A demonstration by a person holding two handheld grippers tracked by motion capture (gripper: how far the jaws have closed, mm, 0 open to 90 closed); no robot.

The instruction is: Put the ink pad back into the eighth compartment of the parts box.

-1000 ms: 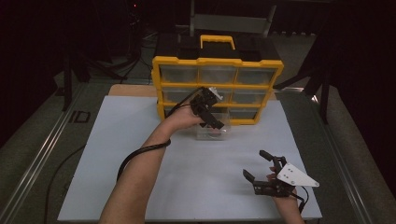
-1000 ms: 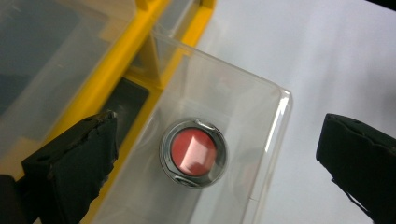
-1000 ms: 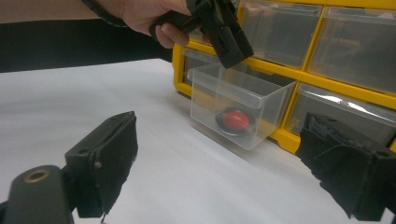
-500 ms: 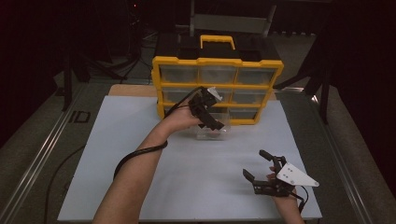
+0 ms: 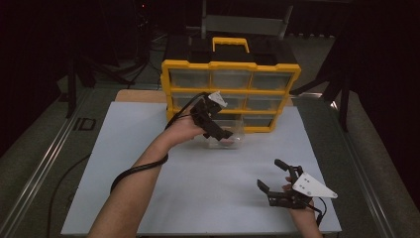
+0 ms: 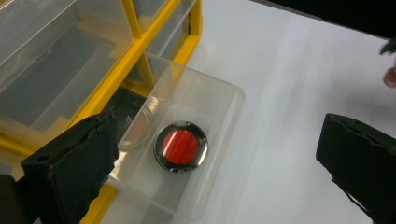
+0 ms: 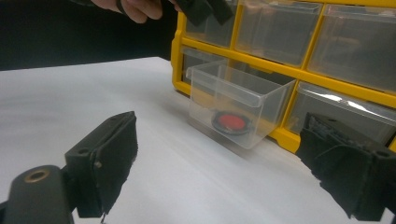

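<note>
A clear plastic drawer [image 5: 229, 141] stands pulled out of the bottom row of a yellow organizer [image 5: 230, 67] onto the white mat. In it lies a round black-rimmed disc with a red centre [image 6: 181, 146], which also lies in sight through the drawer wall [image 7: 229, 122]. My left gripper [image 5: 218, 128] hovers just above the drawer, jaws open wide and holding nothing [image 6: 215, 163]. My right gripper [image 5: 270, 173] rests low near the mat's front right, open and empty, facing the drawer [image 7: 238, 100] from a distance.
The organizer's other clear drawers [image 7: 275, 28] are pushed in. The white mat [image 5: 148, 163] covers the table between the grippers. The left gripper's cable [image 5: 133, 171] loops under the forearm. A metal rail [image 5: 44, 163] runs along the left table edge.
The left forearm has swung slightly to the left while its gripper stays over the drawer. The right gripper has not moved.
</note>
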